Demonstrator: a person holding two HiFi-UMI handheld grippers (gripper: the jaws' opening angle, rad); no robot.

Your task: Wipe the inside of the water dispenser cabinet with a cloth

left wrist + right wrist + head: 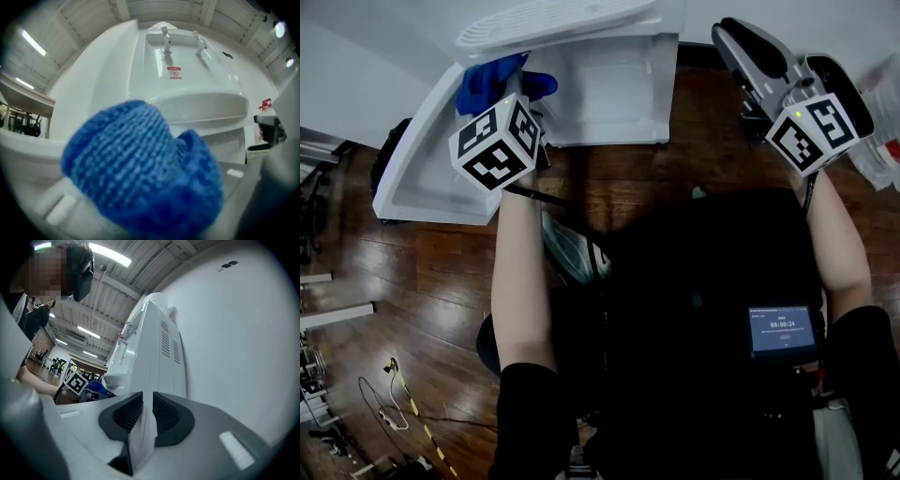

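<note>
The white water dispenser (609, 89) stands at the top of the head view with its lower cabinet door (417, 164) swung open to the left. My left gripper (508, 101) is shut on a bunched blue knitted cloth (499, 82), at the cabinet's left edge beside the door hinge. In the left gripper view the cloth (140, 173) hides the jaws, with the taps (167, 43) and drip tray (199, 103) beyond it. My right gripper (728, 36) hangs off the dispenser's right side. Its pads (126, 413) pinch a thin white sheet (142, 430).
A white wall (234, 324) runs close along the dispenser's vented side (168, 348). A white bag (877, 155) sits at the far right. Cables (394, 398) lie on the wooden floor (422, 281) at lower left. A small lit screen (782, 330) hangs on the person's front.
</note>
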